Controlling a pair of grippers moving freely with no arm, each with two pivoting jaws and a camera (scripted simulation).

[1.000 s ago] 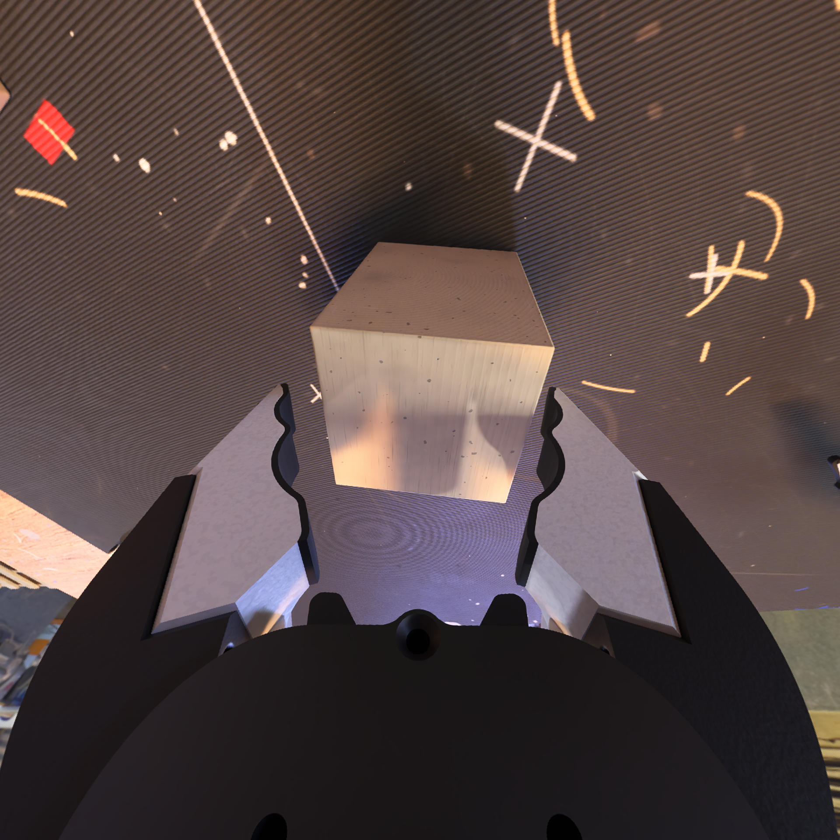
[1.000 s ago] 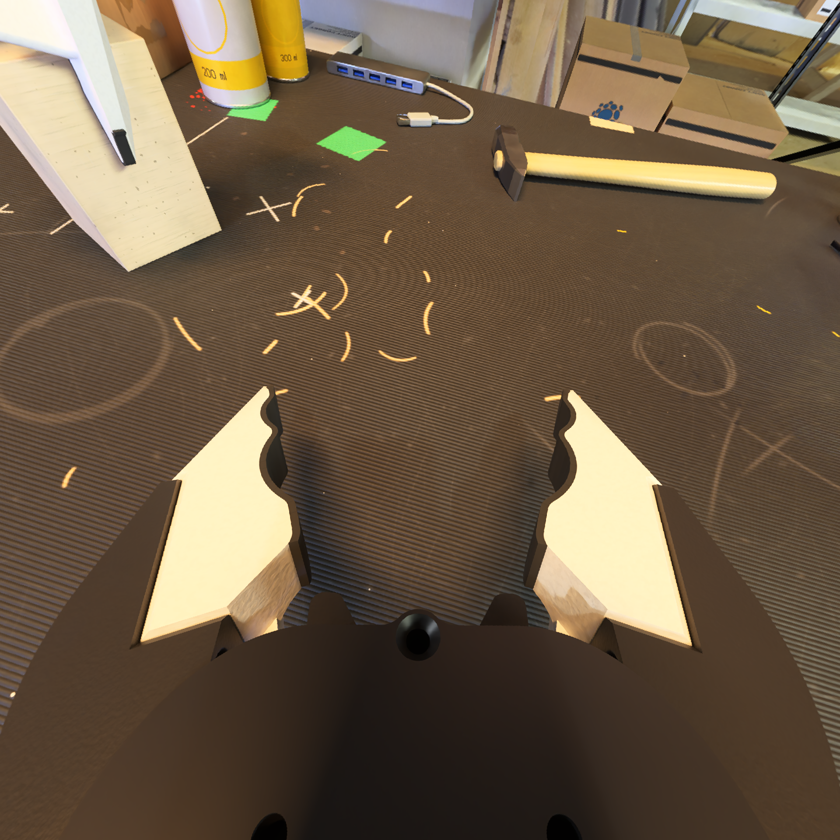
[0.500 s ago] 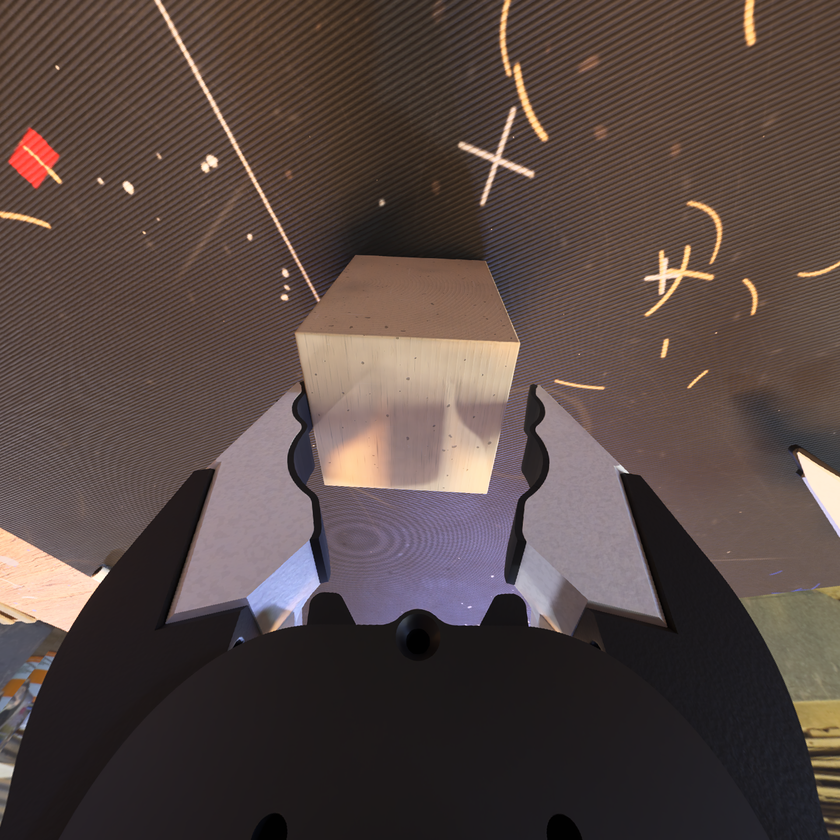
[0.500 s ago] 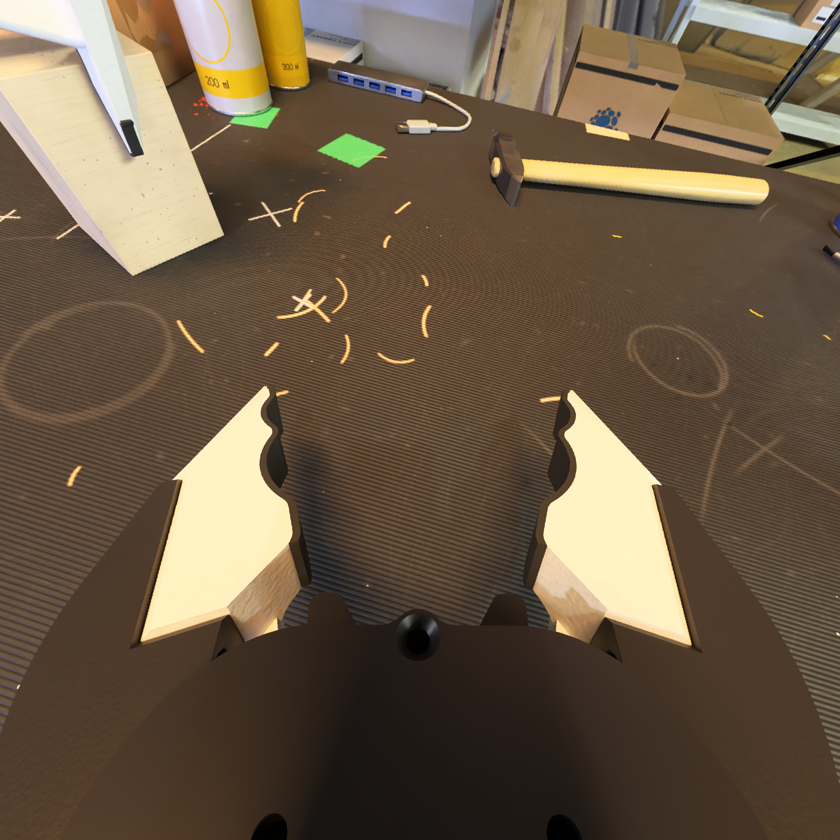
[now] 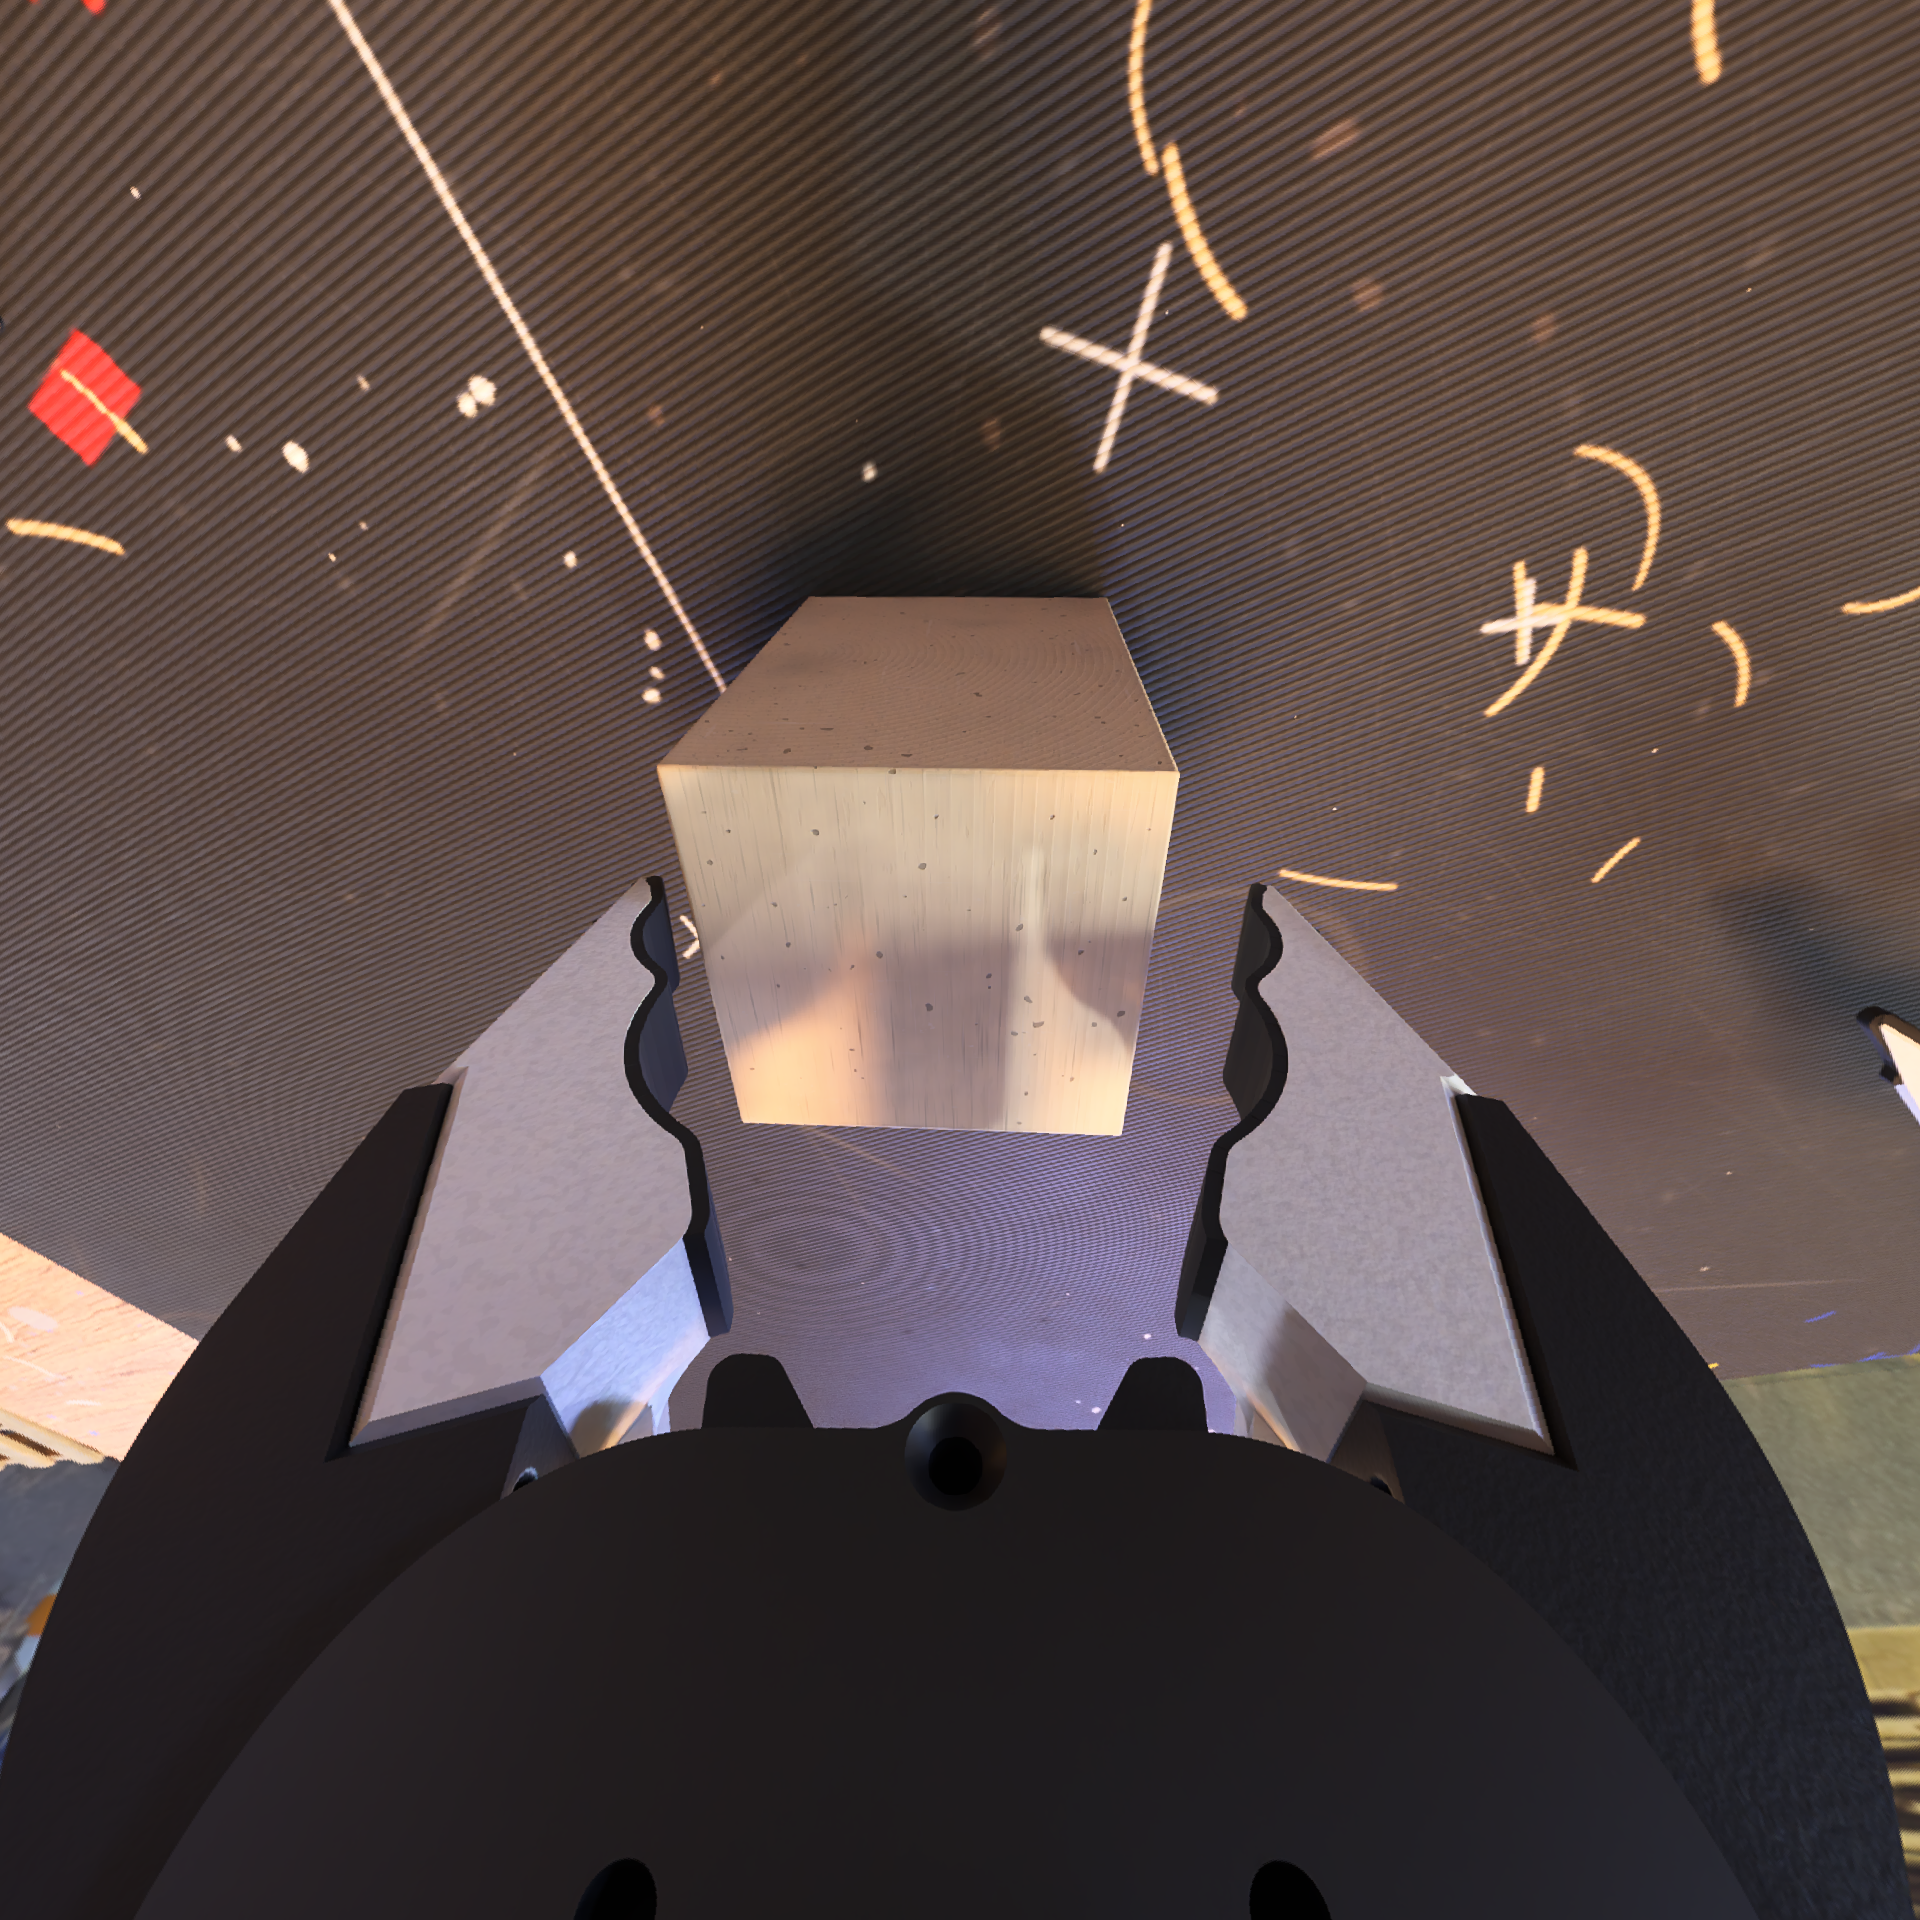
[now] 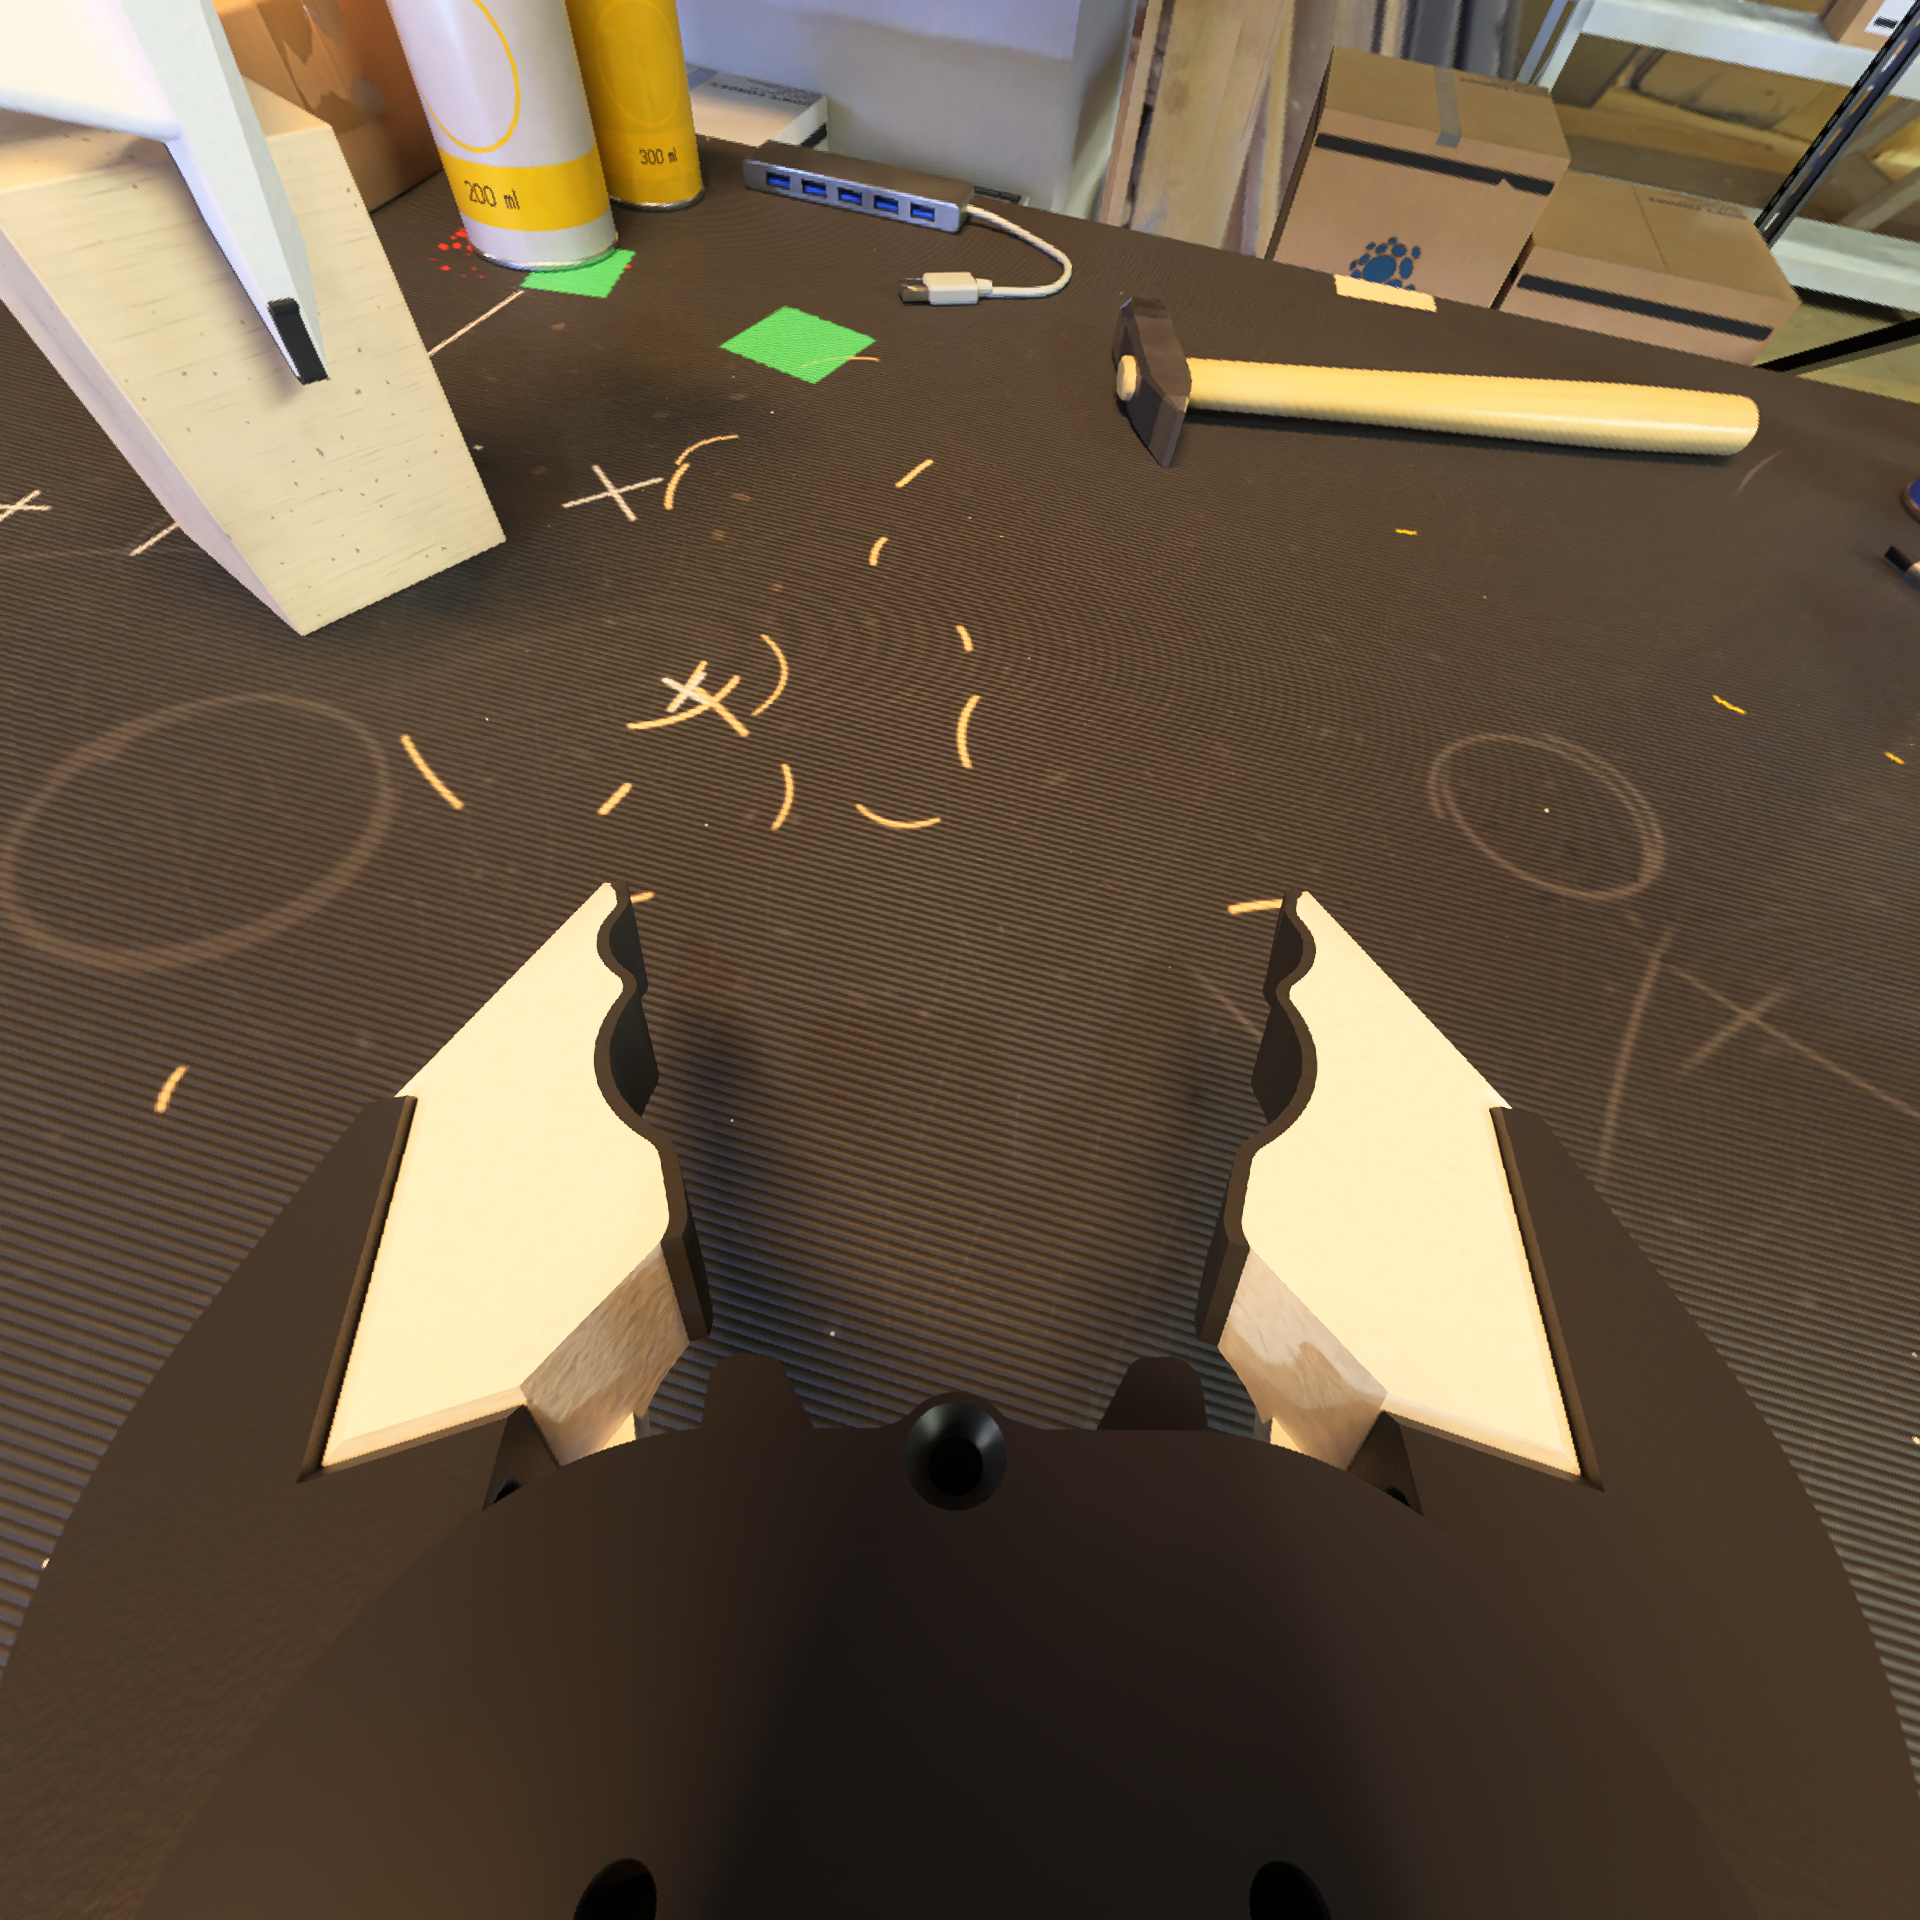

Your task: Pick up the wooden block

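Two claws, both spread wide and gripping nothing. Left claw (image 5: 951,904) aimed down at the wooden block (image 5: 920,935), fingers flanking its near face, left fingertip (image 5: 649,935) just beside the block's left edge with a sliver of gap, right fingertip (image 5: 1257,935) a little farther off its right edge. Block pale, speckled, standing on the dark ribbed surface (image 5: 312,831), casting a shadow beyond its far side. Chalk-like marks scattered around: a long straight line (image 5: 520,343) running up to the block's far left corner, a white cross (image 5: 1127,364) beyond it, orange arcs to the right, a small red square (image 5: 83,395) far left. Right claw (image 6: 951,899) hovering over a bare patch of the same surface (image 6: 1351,644), well apart from the block (image 6: 281,416), which sits at upper left of the right wrist view with one finger of the left claw (image 6: 244,208) reaching down along its side. Beyond, two yellow-and-white cans (image 6: 520,125) at the far edge, two green squares (image 6: 798,343), a grey USB hub (image 6: 862,192) with white cable, a hammer (image 6: 1434,400) with a wooden handle lying flat to the right, cardboard boxes (image 6: 1423,177) off the surface behind it. Faint circles and crosses drawn across the rest of the mat.
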